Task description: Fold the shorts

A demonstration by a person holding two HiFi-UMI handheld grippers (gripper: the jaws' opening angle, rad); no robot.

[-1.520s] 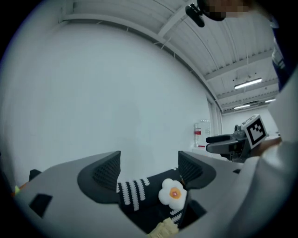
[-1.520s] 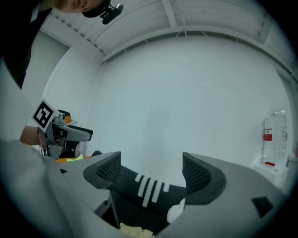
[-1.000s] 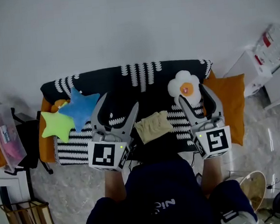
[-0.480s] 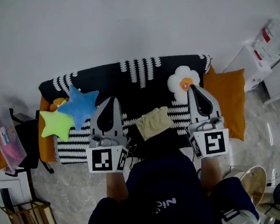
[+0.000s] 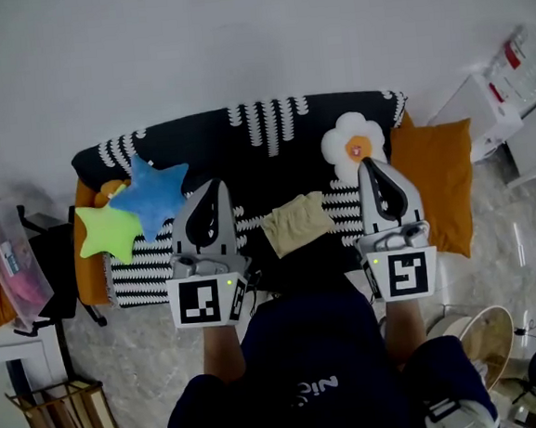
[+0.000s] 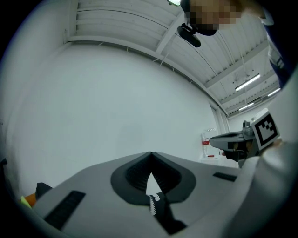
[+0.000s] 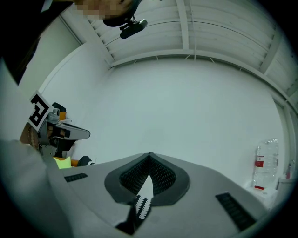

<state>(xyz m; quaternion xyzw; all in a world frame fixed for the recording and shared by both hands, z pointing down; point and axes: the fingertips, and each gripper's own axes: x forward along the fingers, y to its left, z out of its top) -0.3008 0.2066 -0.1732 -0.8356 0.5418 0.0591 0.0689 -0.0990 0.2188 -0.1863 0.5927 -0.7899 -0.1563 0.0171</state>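
Note:
The shorts [image 5: 295, 223] lie as a small tan bundle on the black-and-white patterned cover [image 5: 271, 143] of a low couch, just in front of my body in the head view. My left gripper [image 5: 211, 185] hovers to their left and my right gripper [image 5: 373, 164] to their right, both apart from the cloth. Each is shut, its jaws meeting at the tips with nothing between them. The left gripper view [image 6: 150, 155] and the right gripper view [image 7: 150, 155] look over the couch at a bare white wall, so the shorts are hidden there.
A blue star plush [image 5: 152, 195] and a green one [image 5: 108, 233] lie at the couch's left end. A fried-egg plush [image 5: 355, 145] lies beside the right gripper's tips, with an orange cushion [image 5: 438, 184] beyond. White boxes [image 5: 510, 108] stand at the right.
Both grippers' jaws stood wide open a second ago and have closed empty. The hands have hardly shifted, and the shorts have not moved.

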